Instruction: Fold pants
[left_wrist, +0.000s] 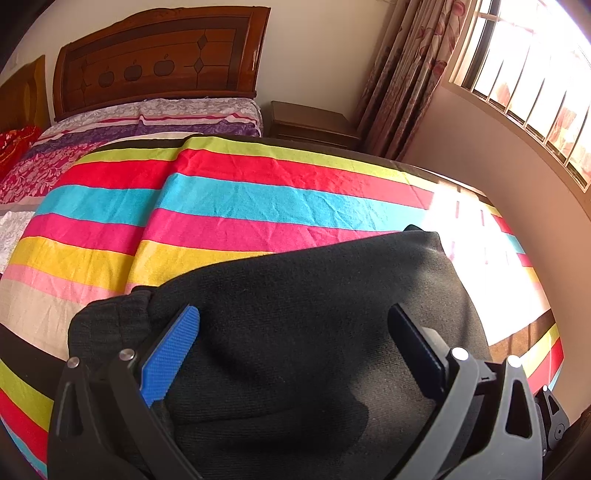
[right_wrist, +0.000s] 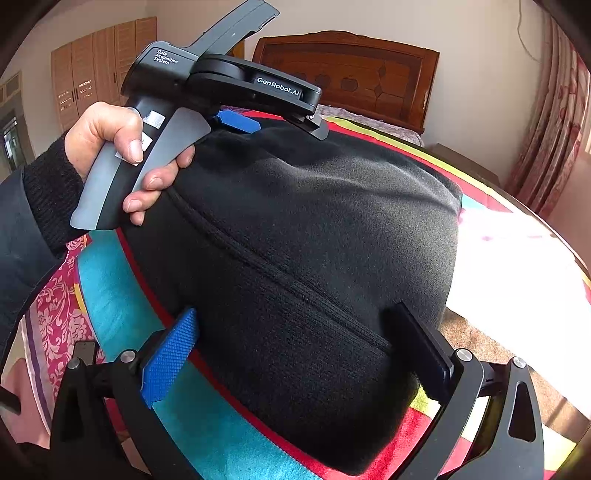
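Left wrist view: the left gripper (left_wrist: 293, 334) hovers with its jaws spread wide over the black pants (left_wrist: 295, 295), which lie as a compact dark bundle on the striped bedspread (left_wrist: 240, 199); the blue pad (left_wrist: 170, 358) and the black finger stand on either side of the cloth without pinching it. A ribbed cuff or waistband (left_wrist: 107, 325) pokes out at the bundle's left edge. Right wrist view: the right gripper (right_wrist: 295, 339) is likewise wide open, straddling the near end of the pants (right_wrist: 314, 240), nothing clamped. A seam (right_wrist: 266, 266) runs diagonally across the fabric. Beyond, a hand (right_wrist: 122, 147) holds the left gripper at the far end of the bundle. Judgement: the folding looks far along, likely a pressing or release stage. Next move calls either for closing both jaws on an edge for another fold, or withdrawing without dragging the layers.
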